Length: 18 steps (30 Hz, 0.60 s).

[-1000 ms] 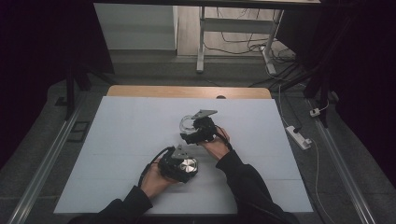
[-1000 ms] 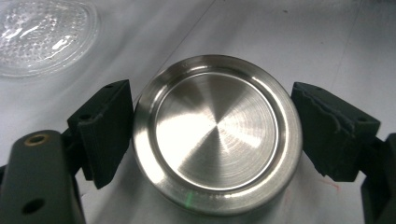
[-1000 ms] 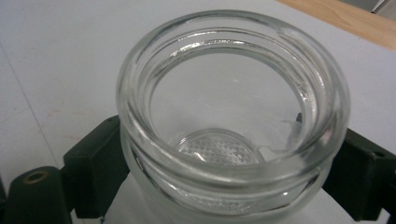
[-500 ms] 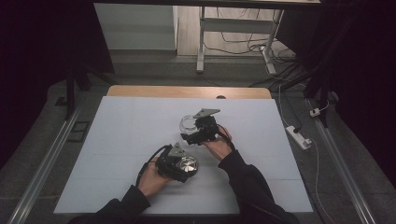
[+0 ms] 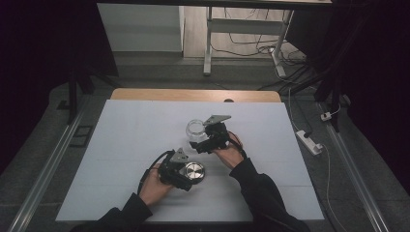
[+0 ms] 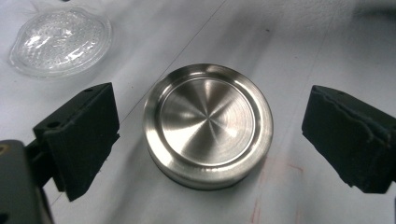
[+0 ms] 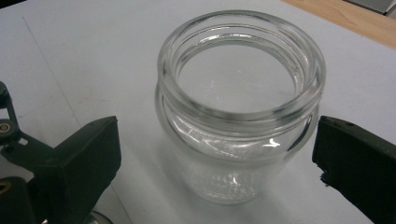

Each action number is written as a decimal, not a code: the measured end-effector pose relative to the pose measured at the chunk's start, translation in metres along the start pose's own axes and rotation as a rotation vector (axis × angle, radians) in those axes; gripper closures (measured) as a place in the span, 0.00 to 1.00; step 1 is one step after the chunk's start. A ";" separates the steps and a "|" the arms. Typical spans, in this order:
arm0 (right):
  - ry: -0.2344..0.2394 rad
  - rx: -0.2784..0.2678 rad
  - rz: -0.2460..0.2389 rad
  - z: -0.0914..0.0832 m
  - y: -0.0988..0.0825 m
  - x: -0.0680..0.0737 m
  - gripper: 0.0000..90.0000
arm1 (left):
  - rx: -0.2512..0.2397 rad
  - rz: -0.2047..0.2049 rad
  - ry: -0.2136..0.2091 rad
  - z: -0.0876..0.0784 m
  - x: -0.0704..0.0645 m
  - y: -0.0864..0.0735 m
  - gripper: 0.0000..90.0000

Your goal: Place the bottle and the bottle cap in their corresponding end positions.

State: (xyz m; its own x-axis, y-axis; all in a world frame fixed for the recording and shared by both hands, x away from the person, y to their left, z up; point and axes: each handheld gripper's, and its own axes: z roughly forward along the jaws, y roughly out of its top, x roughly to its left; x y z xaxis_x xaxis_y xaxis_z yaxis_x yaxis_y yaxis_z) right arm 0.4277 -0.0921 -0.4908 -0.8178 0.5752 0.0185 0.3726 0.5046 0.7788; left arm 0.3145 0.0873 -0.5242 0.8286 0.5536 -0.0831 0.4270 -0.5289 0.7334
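From the high view, a clear glass jar stands upright near the middle of the white table, mouth up, with the right gripper just beside it; nearer the person, the left gripper sits by a round steel lid lying flat. In the left gripper view, the jaws stand wide apart on either side of the lid, touching nothing, its recessed face upward. In the right gripper view, the jaws are spread either side of the jar, not gripping; its axis is vertical.
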 end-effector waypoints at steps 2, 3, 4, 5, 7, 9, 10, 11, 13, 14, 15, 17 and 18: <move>0.008 0.005 0.002 -0.001 -0.001 0.002 0.00 | -0.001 -0.005 -0.002 -0.002 0.000 -0.001 0.03; 0.008 0.005 0.002 -0.001 -0.001 0.002 0.00 | -0.001 -0.008 -0.007 -0.003 0.001 -0.002 0.03; 0.011 0.008 0.003 -0.001 -0.001 0.002 0.00 | -0.002 -0.013 -0.011 -0.003 0.002 -0.002 0.03; 0.011 0.010 0.001 -0.002 -0.002 0.002 0.00 | -0.002 -0.017 -0.017 -0.004 0.002 -0.003 0.02; 0.016 0.008 0.006 -0.003 -0.002 0.003 0.00 | -0.004 -0.026 -0.023 -0.006 0.004 -0.004 0.01; 0.021 0.008 0.012 -0.004 -0.003 0.004 0.00 | -0.007 -0.033 -0.027 -0.008 0.006 -0.006 0.00; 0.022 0.006 0.013 -0.005 -0.003 0.004 0.00 | -0.009 -0.033 -0.026 -0.009 0.006 -0.006 0.00; 0.022 0.006 0.016 -0.006 -0.004 0.004 0.00 | -0.010 -0.035 -0.027 -0.011 0.007 -0.007 0.00; 0.027 0.008 0.020 -0.008 -0.005 0.004 0.00 | -0.015 -0.042 -0.038 -0.014 0.008 -0.008 0.00; 0.026 0.006 0.018 -0.009 -0.005 0.004 0.00 | -0.016 -0.046 -0.042 -0.015 0.009 -0.009 0.00; 0.027 0.004 0.020 -0.011 -0.005 0.004 0.00 | -0.022 -0.052 -0.043 -0.016 0.009 -0.010 0.00; 0.032 0.000 0.023 -0.013 -0.006 0.003 0.00 | -0.030 -0.058 -0.048 -0.019 0.011 -0.011 0.00; 0.035 0.000 0.025 -0.014 -0.006 0.004 0.00 | -0.031 -0.057 -0.049 -0.021 0.012 -0.011 0.00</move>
State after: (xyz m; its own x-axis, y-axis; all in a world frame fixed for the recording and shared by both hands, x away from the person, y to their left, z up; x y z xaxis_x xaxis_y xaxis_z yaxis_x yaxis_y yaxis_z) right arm 0.4164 -0.1021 -0.4867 -0.8227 0.5652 0.0599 0.3935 0.4903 0.7777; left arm 0.3118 0.1131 -0.5194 0.8202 0.5499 -0.1576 0.4631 -0.4765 0.7473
